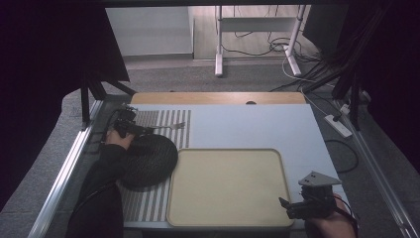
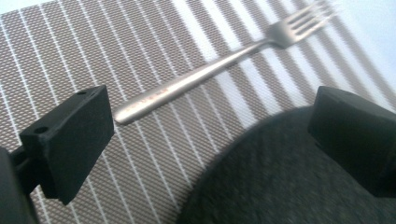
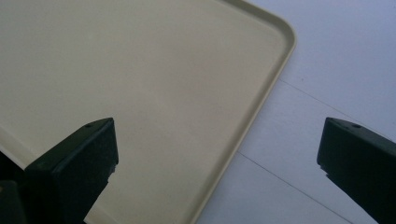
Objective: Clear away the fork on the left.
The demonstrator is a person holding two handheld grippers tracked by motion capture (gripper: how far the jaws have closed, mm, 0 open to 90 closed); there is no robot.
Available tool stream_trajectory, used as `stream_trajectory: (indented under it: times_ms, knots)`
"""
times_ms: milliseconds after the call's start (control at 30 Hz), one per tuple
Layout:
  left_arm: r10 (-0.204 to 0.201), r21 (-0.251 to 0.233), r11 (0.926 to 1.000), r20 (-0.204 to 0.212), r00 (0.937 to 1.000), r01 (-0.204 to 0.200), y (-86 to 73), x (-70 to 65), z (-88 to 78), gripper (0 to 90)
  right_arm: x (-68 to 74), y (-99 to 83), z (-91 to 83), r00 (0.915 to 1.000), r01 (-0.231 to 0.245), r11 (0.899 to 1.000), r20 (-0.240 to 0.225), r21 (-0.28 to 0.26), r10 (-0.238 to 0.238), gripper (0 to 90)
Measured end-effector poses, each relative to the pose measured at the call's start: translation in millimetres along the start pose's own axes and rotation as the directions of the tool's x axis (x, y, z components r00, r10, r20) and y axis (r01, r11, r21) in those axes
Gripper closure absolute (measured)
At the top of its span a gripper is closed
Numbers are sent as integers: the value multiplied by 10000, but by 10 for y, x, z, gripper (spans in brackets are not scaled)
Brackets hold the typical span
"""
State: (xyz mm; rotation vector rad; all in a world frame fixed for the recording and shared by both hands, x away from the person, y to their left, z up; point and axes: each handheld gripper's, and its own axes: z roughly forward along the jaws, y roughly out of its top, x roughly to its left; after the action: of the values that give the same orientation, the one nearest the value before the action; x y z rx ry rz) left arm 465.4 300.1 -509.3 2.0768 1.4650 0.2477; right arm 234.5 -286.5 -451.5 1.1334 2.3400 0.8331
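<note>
Your left gripper [image 1: 130,128] sits near the far left corner of the surface [image 1: 247,124], over the striped placemat [image 1: 171,124], with its fingers [image 2: 70,135] spread wide and nothing between them. The fork [image 2: 219,65] lies flat on the placemat just ahead of it, handle end toward you and tines pointing away toward the bare surface. A dark round woven mat [image 1: 148,159] lies just beside the fork on the near side, and one finger already hangs over its edge.

To take the fork cleanly, I'd judge you should ease forward a touch and turn the hand so the fingers straddle the handle across its width, somewhere near the middle rather than at the very tip. Come down until the fingers almost meet the placemat before you close, because the handle is thin and lies low. Keep clear of the woven mat so you don't drag it along. Close slowly; polished metal is likely to slip or pivot if you pinch it off-centre.

Your right gripper [image 1: 303,204] waits at the near right corner, by the edge of the beige tray [image 1: 277,163], its fingers also wide apart and holding nothing.

There is some marking along the fork handle, too blurred to read. No other writing or brand can be made out.
</note>
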Motion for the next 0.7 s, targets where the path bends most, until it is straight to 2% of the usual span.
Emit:
stream_trajectory:
  times_ms: [67,100,133,200,233,267,333,433,467,600,700]
  knots:
    - [-87,57,9999,152,9998,86,30,29,32,30,-1,0,0,10000,-6,10000,-3,1,6,0]
    - [-77,66,9999,102,9999,77,43,37,45,30,-1,0,0,10000,-6,10000,-3,1,6,0]
    - [-109,100,9999,-139,9998,110,66,51,67,68,-3,-1,0,10000,-22,10000,-11,-4,22,0]
    - [-124,134,9998,-226,9997,127,76,61,78,147,-4,-1,-1,10000,-24,10000,-16,9,24,0]
    - [-137,162,9998,-334,9993,142,83,72,83,147,-4,-1,-1,10000,-24,10000,-16,9,24,0]
    - [-93,230,9997,-109,9999,96,88,111,99,298,-5,-1,-1,10000,-26,10000,-21,10,26,0]
    - [-66,277,9996,-226,9997,72,92,138,122,381,-4,-1,-1,10000,-26,10000,-24,14,26,0]
    - [-66,333,9994,-327,9994,77,95,169,138,592,-4,-1,0,10000,-12,10000,-27,28,12,0]
    - [-192,326,9993,-410,9990,206,101,196,156,670,-3,0,1,10000,-6,10000,-30,33,6,0]
    - [-226,369,9990,-626,9978,250,115,214,198,841,-5,0,2,10000,-8,10000,-44,38,8,0]
    - [-101,494,9986,-1220,9925,162,133,204,262,883,-5,-1,2,10000,-1,10000,-54,41,1,0]
